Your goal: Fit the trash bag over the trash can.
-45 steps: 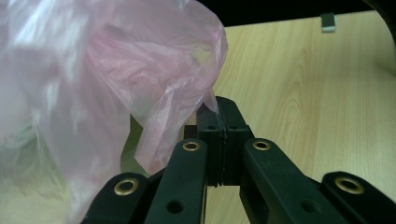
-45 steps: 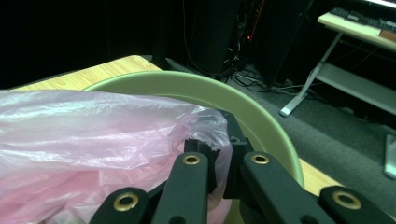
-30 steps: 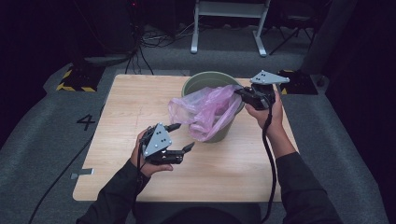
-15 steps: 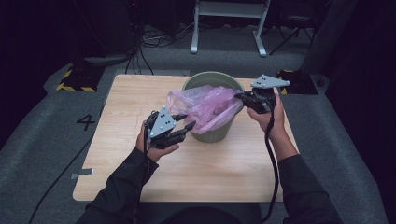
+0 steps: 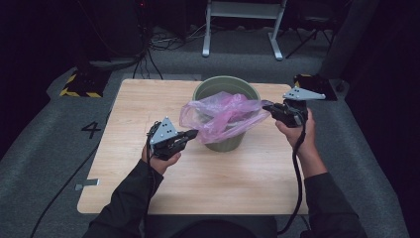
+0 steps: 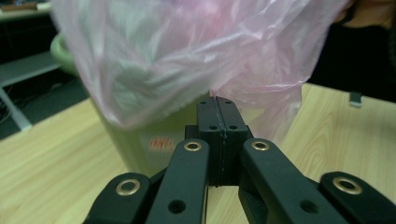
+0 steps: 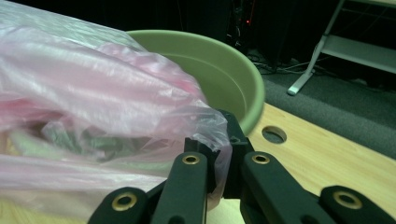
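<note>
A pale green bin (image 5: pixel 224 143) stands on the wooden table (image 5: pixel 223 183), with a thin pink plastic bag (image 5: pixel 223 113) draped in and over its mouth. My left gripper (image 5: pixel 192 133) is at the bag's lower left edge. Its jaws have just been closing, and in the left gripper view they stand together (image 6: pixel 217 100) with the film (image 6: pixel 187 56) pinched at their tips. My right gripper (image 5: pixel 268 106) is shut on the bag's right edge beside the rim. There the film (image 7: pixel 84 93) wraps the right gripper's tips (image 7: pixel 219 140) in front of the bin (image 7: pixel 219 70).
The table has a round hole (image 7: pixel 273 134) near the bin. A metal frame (image 5: pixel 242 29) stands on the floor behind, a yellow-and-black striped block (image 5: pixel 79 85) at the left, and a dark box (image 5: pixel 317 82) off the right back corner. Cables trail from both grippers.
My left gripper has travelled up and right from the table's front to the bag's edge, and its jaws have come together. My right gripper has shifted slightly, drawing the bag out to the right.
</note>
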Demonstrator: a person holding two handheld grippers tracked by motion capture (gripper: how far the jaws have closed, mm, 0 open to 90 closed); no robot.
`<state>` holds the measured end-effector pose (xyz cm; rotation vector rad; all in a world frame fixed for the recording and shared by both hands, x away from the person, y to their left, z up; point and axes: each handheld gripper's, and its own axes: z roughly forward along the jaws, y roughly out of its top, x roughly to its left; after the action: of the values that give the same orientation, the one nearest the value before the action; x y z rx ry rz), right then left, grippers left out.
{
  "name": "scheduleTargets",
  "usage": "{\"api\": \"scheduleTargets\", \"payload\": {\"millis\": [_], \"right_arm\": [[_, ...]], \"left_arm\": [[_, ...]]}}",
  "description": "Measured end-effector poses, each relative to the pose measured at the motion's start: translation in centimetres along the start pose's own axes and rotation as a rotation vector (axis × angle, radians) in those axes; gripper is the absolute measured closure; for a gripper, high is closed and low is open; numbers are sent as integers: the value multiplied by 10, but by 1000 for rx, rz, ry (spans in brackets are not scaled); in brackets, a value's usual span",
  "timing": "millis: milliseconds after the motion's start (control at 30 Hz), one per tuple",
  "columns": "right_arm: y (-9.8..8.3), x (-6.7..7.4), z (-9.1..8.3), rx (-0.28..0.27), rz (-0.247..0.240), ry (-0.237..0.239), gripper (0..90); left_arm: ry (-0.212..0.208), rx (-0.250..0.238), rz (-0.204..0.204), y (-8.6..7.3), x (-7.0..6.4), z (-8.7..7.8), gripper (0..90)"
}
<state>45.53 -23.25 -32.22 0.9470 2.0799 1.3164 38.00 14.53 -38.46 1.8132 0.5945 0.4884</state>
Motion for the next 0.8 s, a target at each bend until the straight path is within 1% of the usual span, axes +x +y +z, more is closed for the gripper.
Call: {"api": "scheduleTargets", "payload": {"millis": [33,100,133,200,233,300,333,367,400,433,467,500,533,567,600,633,667,700,733,767,800], "right_arm": [[-2,-2,-2,0,4,1,900],[-9,-6,-5,8,20,0,896],[-10,-6,-5,11,23,3,886],[-12,-5,-6,20,6,-2,866],[-13,-5,-7,21,6,3,865],[-15,-6,-10,20,13,10,883],[-17,-8,-11,16,19,10,898],[-18,-9,-12,15,24,11,900],[-20,-12,-12,17,35,23,900],[-22,-13,-12,25,41,29,900],[-23,-13,-10,32,40,27,900],[-23,-13,-10,32,40,27,900],[-25,-12,-8,38,40,17,900],[-25,-12,-8,38,40,17,900],[-27,-12,-8,40,48,15,898],[-27,-12,-8,40,48,15,898],[-27,-12,-7,38,50,16,897],[-28,-13,-7,38,49,16,895],[-28,-13,-7,38,52,16,895],[-28,-13,-7,38,52,16,895],[-28,-13,-7,36,51,17,896]], "left_arm": [[9,6,-9,-4,2,0,900],[7,11,-33,-9,6,2,900],[12,11,-33,-9,7,2,900],[21,12,-32,-9,8,3,900],[24,15,-29,-10,9,4,900],[29,20,-28,-10,10,5,900],[36,25,-35,-14,15,7,900],[26,32,-55,-17,19,9,900],[20,34,-68,-19,22,11,900],[20,34,-68,-19,22,11,900],[18,44,-70,-22,24,15,900],[18,44,-70,-22,24,15,900],[-36,45,-65,-24,26,17,900],[-36,45,-65,-24,26,17,853],[-40,24,-35,-25,22,15,751],[-40,24,-35,-25,22,15,646],[-39,13,-25,-24,20,11,646],[-40,11,-14,-23,19,4,401],[-44,7,-16,-22,19,1,325],[-44,7,-16,-22,19,1,264],[-62,12,-20,-21,19,-8,264]]}}
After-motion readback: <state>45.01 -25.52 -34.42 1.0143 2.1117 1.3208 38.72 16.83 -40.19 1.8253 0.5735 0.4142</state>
